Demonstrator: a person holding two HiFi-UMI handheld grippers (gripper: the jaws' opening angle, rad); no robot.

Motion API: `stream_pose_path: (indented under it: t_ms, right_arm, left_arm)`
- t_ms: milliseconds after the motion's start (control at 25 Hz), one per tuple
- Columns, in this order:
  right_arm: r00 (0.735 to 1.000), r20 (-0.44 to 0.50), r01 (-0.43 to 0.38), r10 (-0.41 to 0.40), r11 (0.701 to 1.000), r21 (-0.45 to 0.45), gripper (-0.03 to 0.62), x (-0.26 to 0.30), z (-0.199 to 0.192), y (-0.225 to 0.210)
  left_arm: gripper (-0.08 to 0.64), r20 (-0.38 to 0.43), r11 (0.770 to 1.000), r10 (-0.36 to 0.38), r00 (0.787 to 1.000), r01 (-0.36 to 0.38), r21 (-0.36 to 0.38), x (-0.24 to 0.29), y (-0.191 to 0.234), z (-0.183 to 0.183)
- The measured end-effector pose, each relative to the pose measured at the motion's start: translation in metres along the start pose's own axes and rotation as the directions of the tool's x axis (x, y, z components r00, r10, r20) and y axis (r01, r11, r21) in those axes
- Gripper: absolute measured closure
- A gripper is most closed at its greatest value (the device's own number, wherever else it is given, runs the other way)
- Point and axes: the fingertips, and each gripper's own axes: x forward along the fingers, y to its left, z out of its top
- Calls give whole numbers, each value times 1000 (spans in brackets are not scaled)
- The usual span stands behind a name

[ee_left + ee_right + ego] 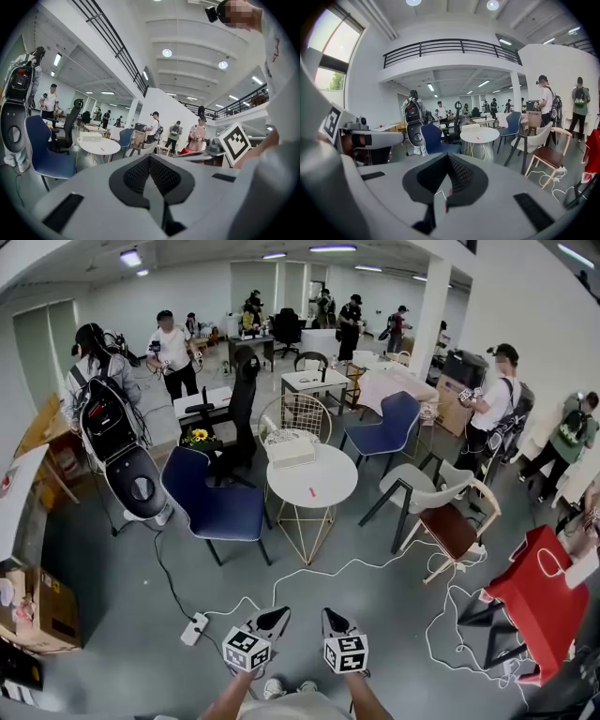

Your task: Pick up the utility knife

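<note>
Looking for the knife (312,491): only a small red sliver near the middle of the table (337,479), nearer than a white box (292,449), too small to confirm. Cut off at the head view's bottom edge: both forearms. Held side by side, well short of the table: left gripper (274,619) and right gripper (334,619), each clamped tight, pads meeting, nothing between. Hiding the lower half of each gripper view: the grey jaw body. Open grey floor ahead, crossed by a white cable (347,564) and a power strip (195,628). Hemmed at the table by a blue chair (217,502) left, a wooden chair (450,526) right. Red stand (539,601) at far right.
</note>
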Motion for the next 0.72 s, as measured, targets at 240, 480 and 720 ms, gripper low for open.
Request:
stream_pose_path:
  t_ms: [240,480,720]
  right_arm:
    - [999,19,-31,31,999,20,575,0,3,-3]
    - [999,23,-50,50,999,15,575,-3,0,-17]
    - [990,78,-117,114,992,36,575,-9,8,-22]
  left_arm:
    - [548,5,1000,4,1000,-4,2,8,-4,3]
    - [548,-1,1000,10,1000,-10,3,20,-13,0]
    - [548,-12,1000,23,1000,-23,13,29,-23,-4]
